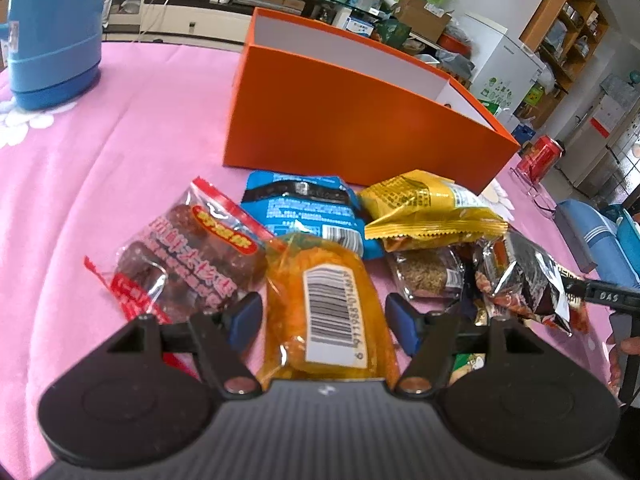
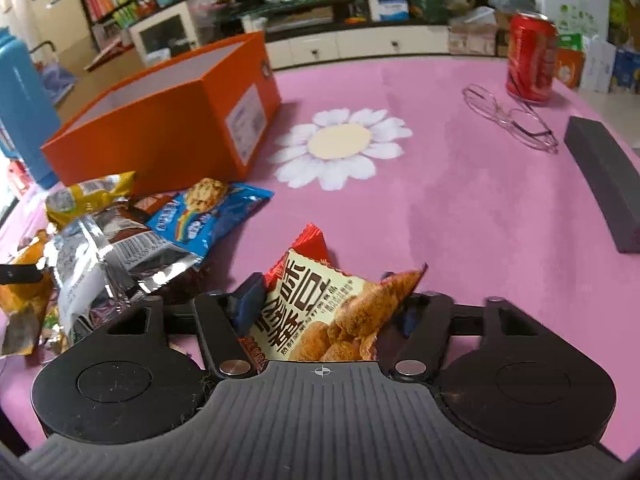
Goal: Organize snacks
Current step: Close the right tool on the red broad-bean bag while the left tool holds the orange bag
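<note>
An open orange box [image 1: 340, 120] stands on the pink tablecloth; it also shows in the right wrist view [image 2: 160, 120]. Several snack packets lie in front of it. My left gripper [image 1: 325, 316] is open, its fingers on either side of an orange packet with a barcode [image 1: 328, 304], not touching it. Beside it lie a red-edged packet of brown snacks [image 1: 188, 256], a blue packet [image 1: 304, 208], a yellow packet [image 1: 428, 208] and a silver-black packet [image 1: 528, 276]. My right gripper [image 2: 332, 300] is shut on a red and cream fried-snack packet [image 2: 328, 312].
A blue kettle [image 1: 52, 32] stands at the far left of the table. A red can [image 2: 530, 56], glasses [image 2: 512, 116] and a dark grey case [image 2: 608, 176] sit to the right. A white flower print [image 2: 340, 148] marks the cloth's middle.
</note>
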`<state>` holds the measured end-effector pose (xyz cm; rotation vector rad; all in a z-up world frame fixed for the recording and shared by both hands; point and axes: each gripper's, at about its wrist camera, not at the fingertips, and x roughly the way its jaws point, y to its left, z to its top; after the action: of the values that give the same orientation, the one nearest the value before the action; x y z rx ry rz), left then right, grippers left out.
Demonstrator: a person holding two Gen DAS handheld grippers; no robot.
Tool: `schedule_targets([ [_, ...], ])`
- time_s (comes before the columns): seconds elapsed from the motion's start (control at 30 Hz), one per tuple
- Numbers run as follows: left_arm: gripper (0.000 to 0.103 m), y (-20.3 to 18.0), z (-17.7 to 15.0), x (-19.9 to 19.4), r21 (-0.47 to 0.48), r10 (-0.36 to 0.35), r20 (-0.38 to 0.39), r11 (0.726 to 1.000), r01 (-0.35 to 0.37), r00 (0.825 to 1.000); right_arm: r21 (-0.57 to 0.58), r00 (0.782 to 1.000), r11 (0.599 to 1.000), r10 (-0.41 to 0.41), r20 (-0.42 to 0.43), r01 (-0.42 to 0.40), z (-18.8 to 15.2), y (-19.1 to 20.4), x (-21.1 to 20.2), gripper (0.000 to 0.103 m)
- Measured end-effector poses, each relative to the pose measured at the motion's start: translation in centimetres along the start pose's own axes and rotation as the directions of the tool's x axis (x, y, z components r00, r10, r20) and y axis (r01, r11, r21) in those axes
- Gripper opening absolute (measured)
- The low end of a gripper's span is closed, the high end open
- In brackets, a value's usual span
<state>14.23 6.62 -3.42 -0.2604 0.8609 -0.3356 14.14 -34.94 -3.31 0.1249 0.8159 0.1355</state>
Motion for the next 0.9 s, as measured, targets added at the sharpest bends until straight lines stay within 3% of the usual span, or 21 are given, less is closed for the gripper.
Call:
schedule_targets([
  [0.03,0.07,-0.1,0.0,-0.3,0.006,-0.001,0.004,1.0,0.001,1.0,-0.005,1.0,1.0,-0.025,0.004,0.025,0.1,-0.1,-0.3,0.072],
  [0.07,0.072,-0.2,0.0,-0.7,0.013,0.004,0.011,1.0,-0.004,1.0,-0.017,0.998,0.998,-0.055,0.036,0.056,0.2,-0.2,-0.9,0.073],
  [0.13,0.074,-0.2,-0.1,-1.3,0.026,0.019,0.018,0.999,-0.02,1.0,-0.05,0.984,0.991,-0.115,0.139,0.123,0.2,-0.3,-2.6,0.085],
  [0.2,0.074,-0.2,-0.2,-1.5,0.029,0.031,0.014,0.999,-0.032,0.999,-0.076,0.977,0.991,-0.09,0.193,0.106,0.1,-0.1,-3.3,0.088],
  [0.27,0.074,-0.3,-0.3,-1.6,0.039,0.035,0.006,0.999,-0.035,0.999,-0.111,0.984,0.991,-0.05,0.171,0.07,0.2,0.4,-2.5,0.088],
  [0.37,0.074,-0.5,-0.3,-1.4,0.051,0.054,0.004,0.997,-0.054,0.999,-0.178,0.992,0.981,-0.061,0.111,0.081,0.6,1.3,-0.4,0.086],
  [0.43,0.074,-0.3,-0.2,-0.9,0.035,0.064,0.006,0.997,-0.064,0.998,-0.17,0.998,0.985,-0.035,0.05,0.043,0.4,1.4,0.8,0.079],
  [0.6,0.074,-0.9,-0.1,0.3,0.056,0.102,-0.017,0.993,-0.101,0.995,-0.129,0.999,0.991,0.025,-0.021,-0.028,-0.9,1.7,0.0,0.081],
  [0.83,0.074,-1.5,0.0,0.9,0.085,0.136,-0.005,0.987,-0.135,0.991,-0.173,1.0,0.985,-0.01,-0.009,0.008,-1.4,2.4,-0.3,0.086],
  [0.9,0.074,-1.8,0.1,1.1,0.086,0.152,-0.004,0.985,-0.151,0.988,-0.208,0.998,0.977,-0.052,-0.02,0.046,-1.5,2.7,0.4,0.086],
])
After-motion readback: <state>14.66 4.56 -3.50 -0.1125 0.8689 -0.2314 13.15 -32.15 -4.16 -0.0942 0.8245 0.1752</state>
